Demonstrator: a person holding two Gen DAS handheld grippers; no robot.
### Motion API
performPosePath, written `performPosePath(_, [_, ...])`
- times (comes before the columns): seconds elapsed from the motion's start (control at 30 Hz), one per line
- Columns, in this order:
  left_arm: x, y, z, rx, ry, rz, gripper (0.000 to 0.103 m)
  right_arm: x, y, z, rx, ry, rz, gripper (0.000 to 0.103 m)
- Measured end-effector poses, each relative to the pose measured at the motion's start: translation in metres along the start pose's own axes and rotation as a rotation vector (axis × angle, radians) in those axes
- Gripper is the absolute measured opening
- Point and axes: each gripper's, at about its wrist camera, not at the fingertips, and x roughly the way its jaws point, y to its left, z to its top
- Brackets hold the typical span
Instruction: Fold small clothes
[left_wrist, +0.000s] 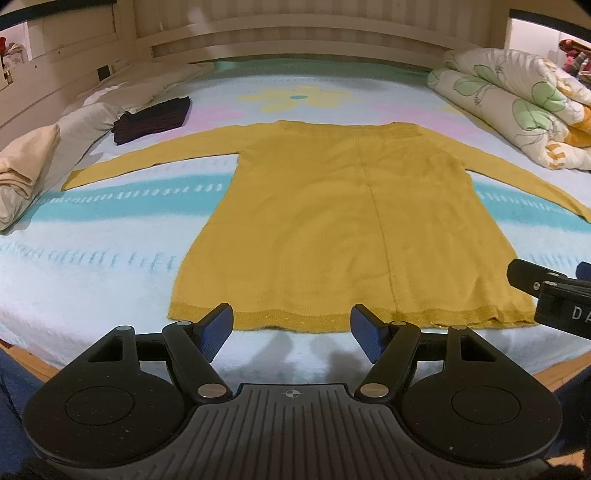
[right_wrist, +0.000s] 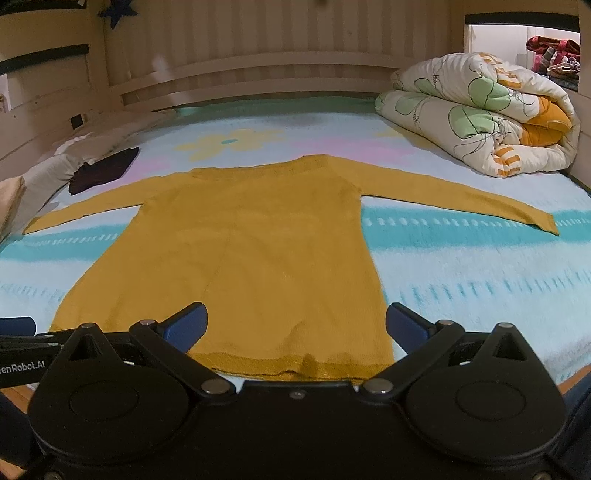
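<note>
Sweater (left_wrist: 332, 221) lay flat on the bed (left_wrist: 92, 266), sleeves out to both sides, hem nearest both tongs. Nothing folded yet, as far as I could judge.

Left tongs (left_wrist: 291, 328): released, jaws standing apart, nothing between them; they hovered just short of the hem, toward its left half. Right tongs (right_wrist: 295, 328): also released and empty, with the hem's right part lying ahead between the two blue pads (right_wrist: 186, 325) but not touched as far as I could see.

Beyond the tongs: a dark folded garment (left_wrist: 153, 118) far left, a rolled quilt (right_wrist: 480, 118) far right, both well apart from the sweater.

Risks I noted:
- The knit looked thin and soft; a pinch at the hem might take only the top layer, so the back would drag behind.
- The blanket under it looked fuzzy; tongs pushed too low could catch it along with the hem.
- Uneven lifting between the two sides would skew the fold line.

Readable writing: "enRobot.AI" on the left tongs body in the right view; "DA", cut off, on the right tongs body in the left view.
</note>
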Motion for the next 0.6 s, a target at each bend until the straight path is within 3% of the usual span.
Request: performPosePath(0.6, [0.0028,0.0016,-0.0010,-0.003,0.001,-0.018,0.069,0.0045,0.0015,-0.0029,-0.007,0.027,-0.011,0.102])
